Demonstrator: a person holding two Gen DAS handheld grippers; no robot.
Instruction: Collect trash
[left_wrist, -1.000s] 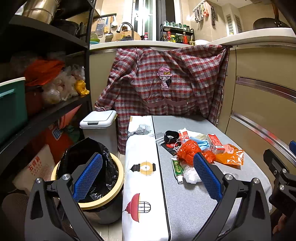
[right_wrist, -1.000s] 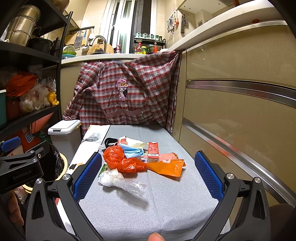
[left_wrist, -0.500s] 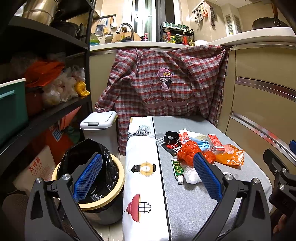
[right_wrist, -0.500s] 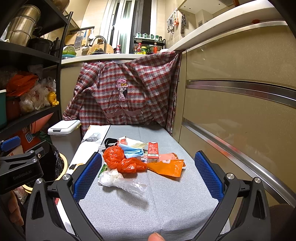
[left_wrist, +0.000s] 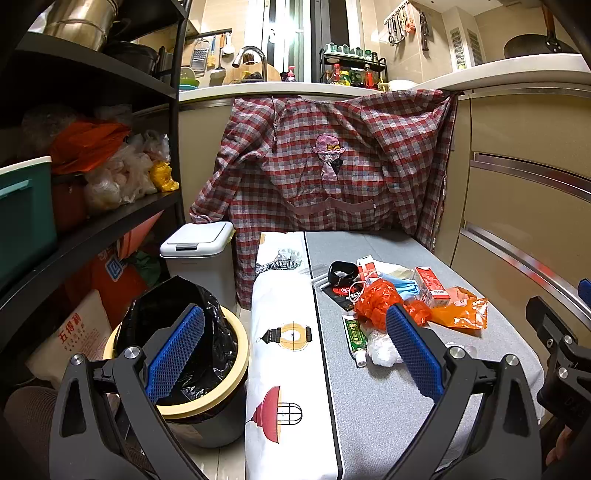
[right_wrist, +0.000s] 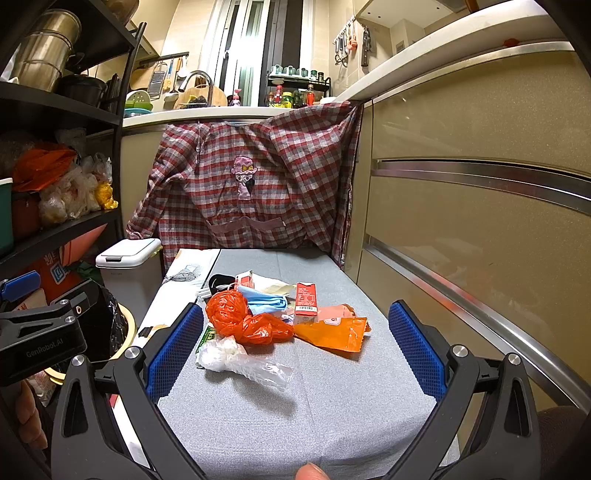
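Grey cloth table (right_wrist: 332, 406) | trash pile (right_wrist: 258, 321) | plaid shirt (right_wrist: 251, 192) behind

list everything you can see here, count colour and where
plastic bag: 1, red-orange, crumpled mid-table
clear bag: 1, whitish, nearest the claws
wrapper: 1, orange, right of the pile
carton: 1, red, behind the wrapper
mask: 1, blue, in the pile
tube: 1, green, pile's left edge
bin: 1, black liner, floor left of table
lidded bin: 1, white, behind it
shirt: 1, red plaid, hung from the counter
left claw: open
right claw: open
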